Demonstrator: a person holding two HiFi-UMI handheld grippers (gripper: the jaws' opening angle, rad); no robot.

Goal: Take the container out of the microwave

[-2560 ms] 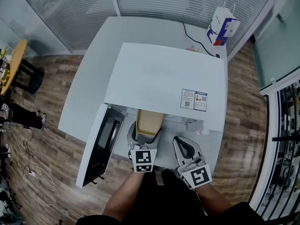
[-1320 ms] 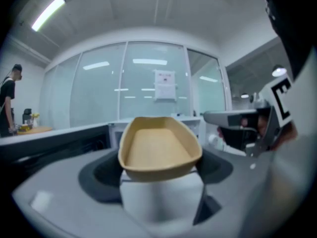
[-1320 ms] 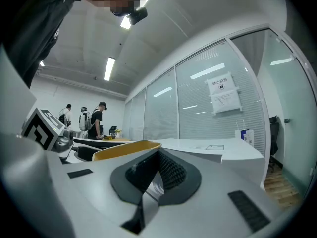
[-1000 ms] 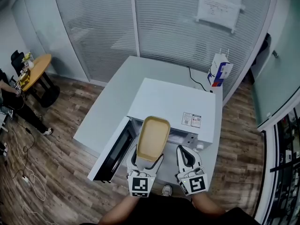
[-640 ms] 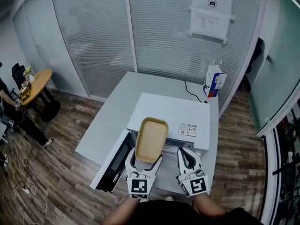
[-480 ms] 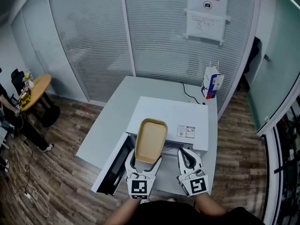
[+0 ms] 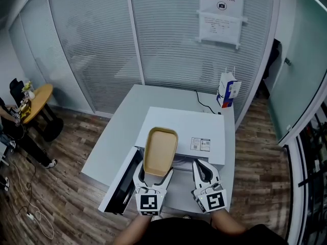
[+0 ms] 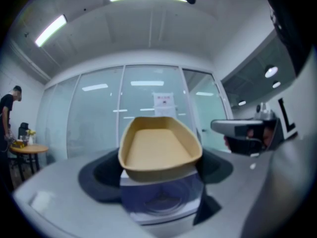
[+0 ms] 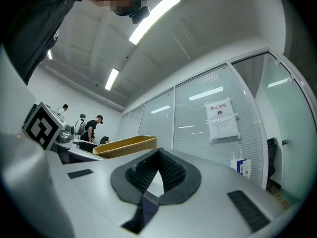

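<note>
The container (image 7: pixel 160 150) is a shallow tan tray with nothing in it. It is outside the microwave (image 7: pixel 181 126), held level in the air over the microwave's front edge. My left gripper (image 7: pixel 154 173) is shut on the container's near end, one dark pad on each side. In the left gripper view the container (image 8: pixel 158 148) fills the middle between the pads. My right gripper (image 7: pixel 202 164) hangs beside it on the right, shut, with nothing in it. In the right gripper view the right gripper's (image 9: pixel 158 153) pads meet at the tip, and the container (image 9: pixel 126 146) shows at the left.
The microwave's door (image 7: pixel 121 180) stands open to the left. It sits on a white table (image 7: pixel 115 137) with a paper bag (image 7: pixel 225 94) at the back right. A glass wall with blinds and a notice (image 7: pixel 219 14) is behind. A round wooden table (image 7: pixel 31 98) stands far left.
The container has come out of the microwave's mouth and risen above its top. Both grippers have moved up together, and the head view now takes in more of the room.
</note>
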